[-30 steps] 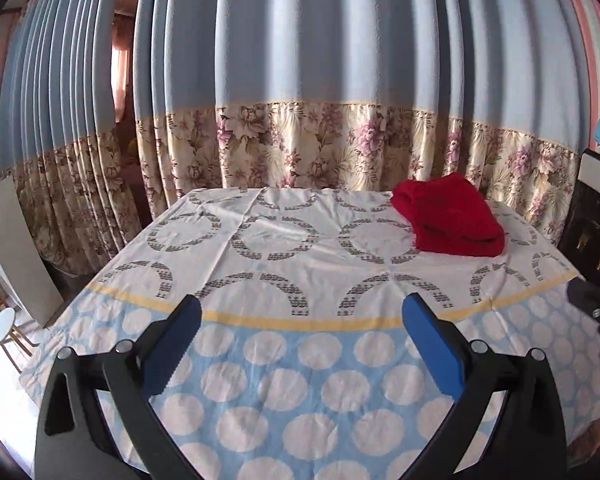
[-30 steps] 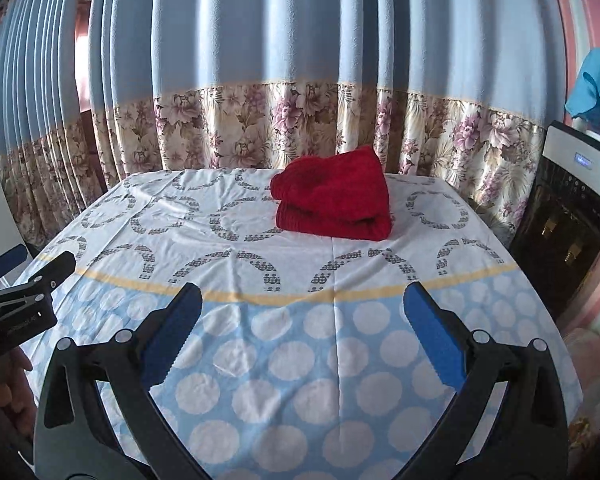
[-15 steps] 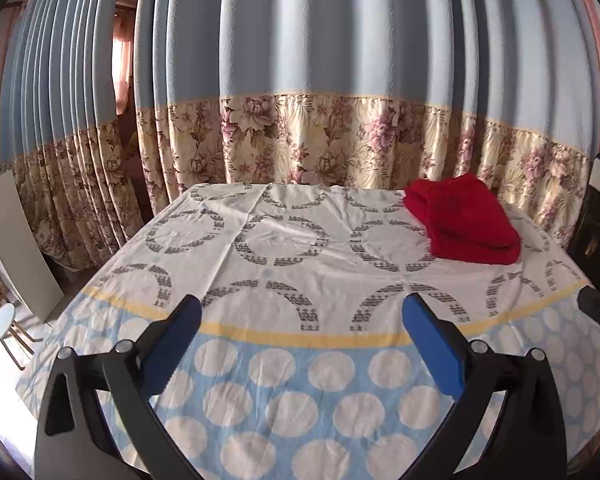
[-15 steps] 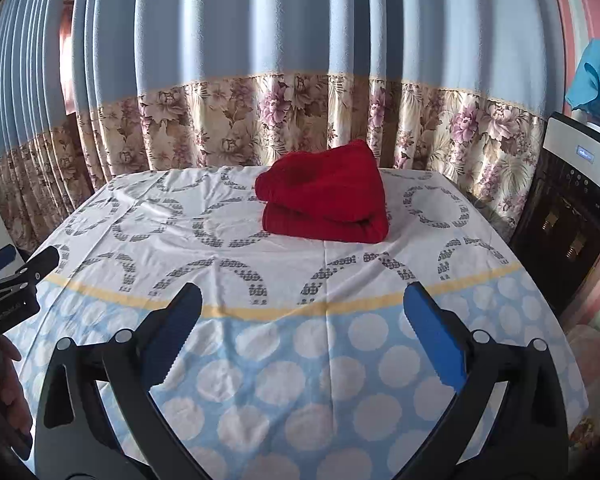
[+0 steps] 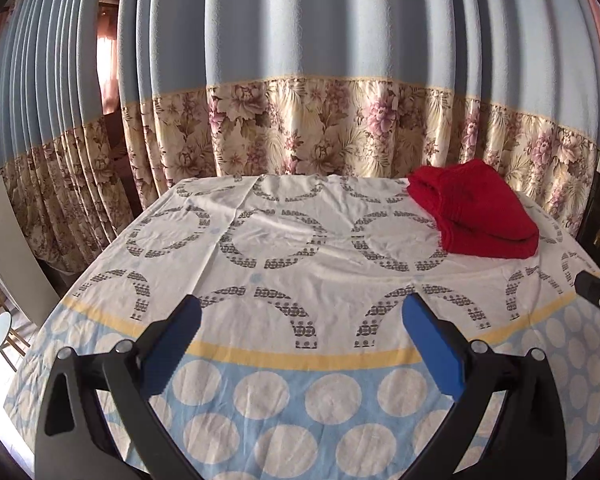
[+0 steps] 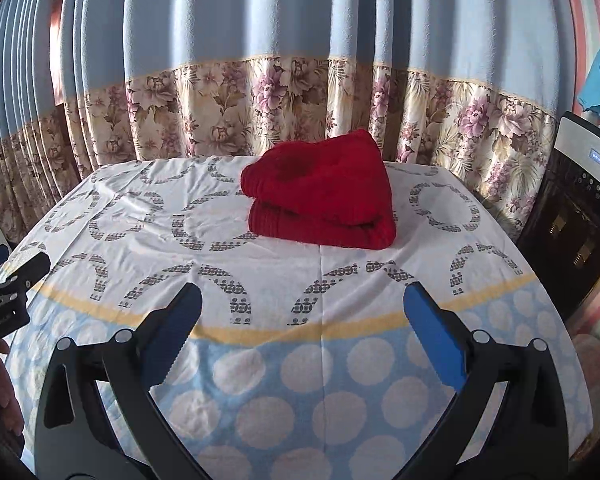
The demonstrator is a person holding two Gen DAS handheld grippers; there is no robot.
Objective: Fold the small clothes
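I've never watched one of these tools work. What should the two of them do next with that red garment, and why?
Probably bring the right gripper forward to the red garment, which lies bunched at the far side of the tablecloth. Both sets of jaws stand open and empty, well short of it, and the garment sits almost straight ahead of the right one, while the left gripper sees it off to its right.

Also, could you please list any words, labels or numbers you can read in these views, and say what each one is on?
None can be read.
Appliance: small lit blue display, too blurred to read.
Left gripper: faint pale print on its black body, too small to read.
Red folded garment: no label visible.
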